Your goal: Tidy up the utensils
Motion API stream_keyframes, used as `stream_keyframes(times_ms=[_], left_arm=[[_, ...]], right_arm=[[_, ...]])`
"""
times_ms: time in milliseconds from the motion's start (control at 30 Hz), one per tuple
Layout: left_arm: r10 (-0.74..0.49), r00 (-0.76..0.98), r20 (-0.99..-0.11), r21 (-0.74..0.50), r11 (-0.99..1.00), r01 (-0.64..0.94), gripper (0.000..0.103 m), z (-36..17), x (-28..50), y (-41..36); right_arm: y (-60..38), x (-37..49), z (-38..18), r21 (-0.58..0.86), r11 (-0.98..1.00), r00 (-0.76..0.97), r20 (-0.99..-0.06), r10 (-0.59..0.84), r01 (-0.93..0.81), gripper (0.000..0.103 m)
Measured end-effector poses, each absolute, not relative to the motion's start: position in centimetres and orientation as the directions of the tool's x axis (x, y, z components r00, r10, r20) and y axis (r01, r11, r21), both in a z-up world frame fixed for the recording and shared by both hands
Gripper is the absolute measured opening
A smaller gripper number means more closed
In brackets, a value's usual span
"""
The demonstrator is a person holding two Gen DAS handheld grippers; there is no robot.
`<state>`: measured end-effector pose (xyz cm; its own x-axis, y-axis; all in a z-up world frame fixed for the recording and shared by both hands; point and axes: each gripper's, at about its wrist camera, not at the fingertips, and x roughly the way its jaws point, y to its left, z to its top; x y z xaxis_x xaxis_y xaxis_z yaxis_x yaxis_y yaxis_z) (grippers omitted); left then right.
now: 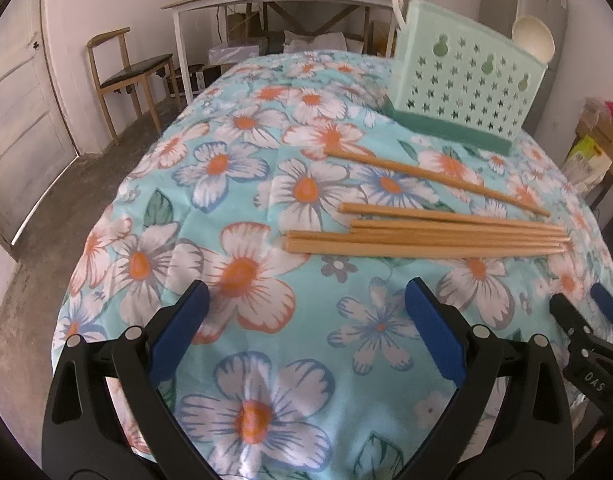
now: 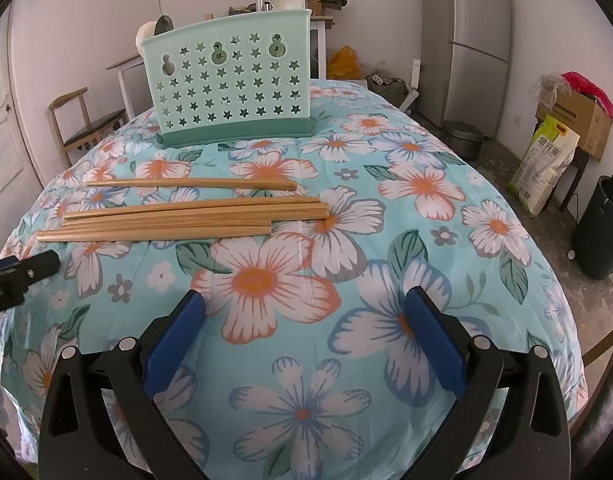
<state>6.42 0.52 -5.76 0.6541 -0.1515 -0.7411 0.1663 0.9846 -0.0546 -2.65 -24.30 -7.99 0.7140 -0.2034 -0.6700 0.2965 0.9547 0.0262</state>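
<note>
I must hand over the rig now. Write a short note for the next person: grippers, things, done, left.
Left gripper: open, empty, above the cloth.
Right gripper: open, empty.
Wooden chopsticks: all lie loose on the floral tablecloth, one a little apart from the rest.
Green utensil holder: upright behind them; spoons already stand in it.
Done: no chopstick placed.
Left: pick up each and put it in the holder.

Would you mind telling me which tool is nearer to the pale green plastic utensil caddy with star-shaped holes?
Neither clearly. The pale green plastic utensil caddy stands beyond the wooden chopsticks from both; ahead-right of the left tool, ahead-left of the right tool. Both open.
</note>
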Motion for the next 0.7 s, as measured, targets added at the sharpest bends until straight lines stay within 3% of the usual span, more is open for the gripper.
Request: stream_keyframes(times_ms=[367,700], left_arm=[[-0.238,0.735,-0.635,-0.084,0.967,0.24,0.095,-3.3,4.8,1.6],[-0.354,0.742,-0.569,-0.12,0.929,0.351,0.093,-1.4,3.3,1.9]], right_arm=[[-24.6,-2.8,-7.3,0.049,0.96,0.72,-0.672,-0.172,0.276,0.097],[-23.7,-2.7,-3.7,0.102,0.967,0.807,-0.575,-0.134,0.233,0.097]])
